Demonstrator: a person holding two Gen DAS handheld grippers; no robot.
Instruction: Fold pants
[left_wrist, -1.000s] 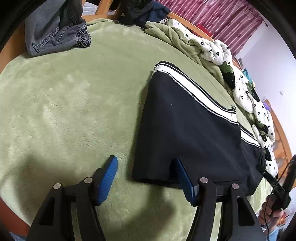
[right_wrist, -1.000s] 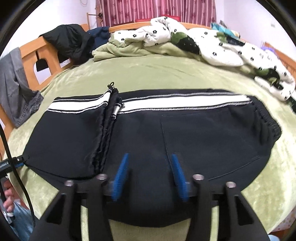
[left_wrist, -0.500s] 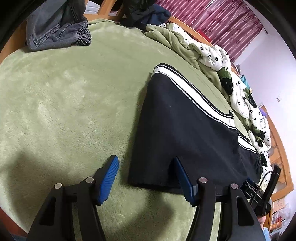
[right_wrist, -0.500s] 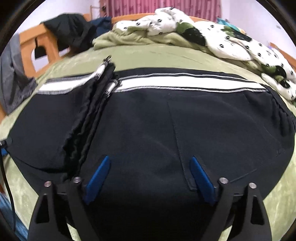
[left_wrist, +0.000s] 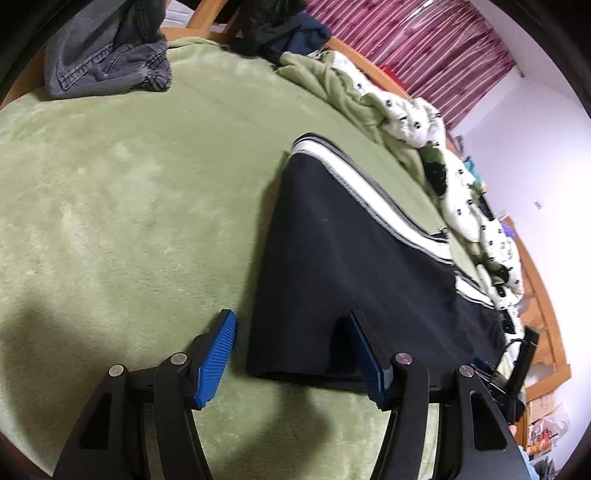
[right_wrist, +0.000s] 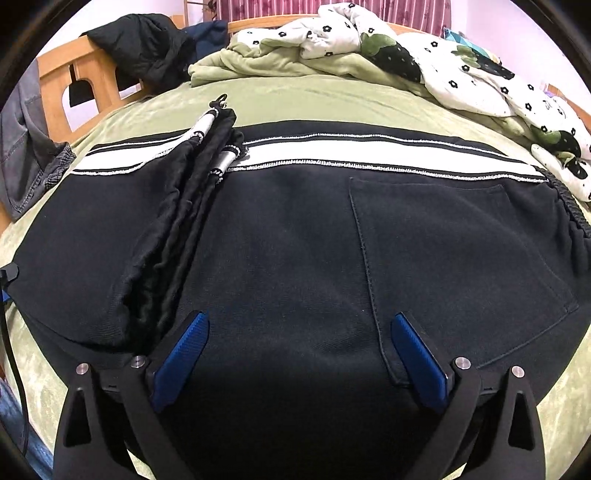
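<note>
One green plush blanket (left_wrist: 110, 206) covers the bed and carries everything else. On it lies one pair of black pants (right_wrist: 295, 258), folded flat, its long axis running 9 to 3 o'clock in the right wrist view; the elastic waistband points to 3 o'clock, the folded leg end to 9, and one white side stripe runs along the far edge at 12. One rumpled flower-print quilt (right_wrist: 461, 70) sits at 1 o'clock and one grey denim garment (left_wrist: 107, 55) at 11 in the left wrist view. The right gripper (right_wrist: 299, 343) is over the pants, jaws opening wide, gripping nothing. The left gripper (left_wrist: 291, 350) is half open, astride the pants' corner, pads not pressing.
</note>
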